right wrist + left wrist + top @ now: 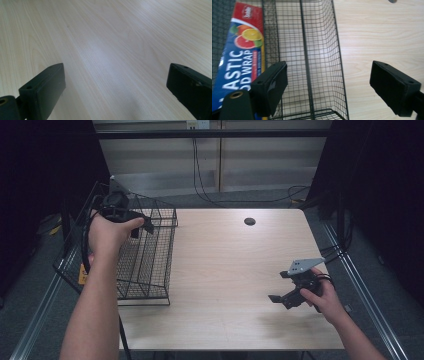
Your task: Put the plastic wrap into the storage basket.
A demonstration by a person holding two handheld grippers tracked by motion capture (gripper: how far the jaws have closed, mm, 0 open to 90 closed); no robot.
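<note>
The left tongs [142,226] hang over the wire basket [150,255] at the left edge of the surface [225,270], their jaws apart with nothing between them. In the left gripper view a box of plastic wrap [235,55] lies along the basket's outer compartment, just beside one jaw and not touched by it. The right tongs [279,296] hover near the right front corner of the surface, jaws wide apart and holding nothing.

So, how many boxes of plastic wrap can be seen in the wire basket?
1. The plastic wrap box lies in the far-left compartment of the wire basket, along its side; more boxes may be hidden.
</note>
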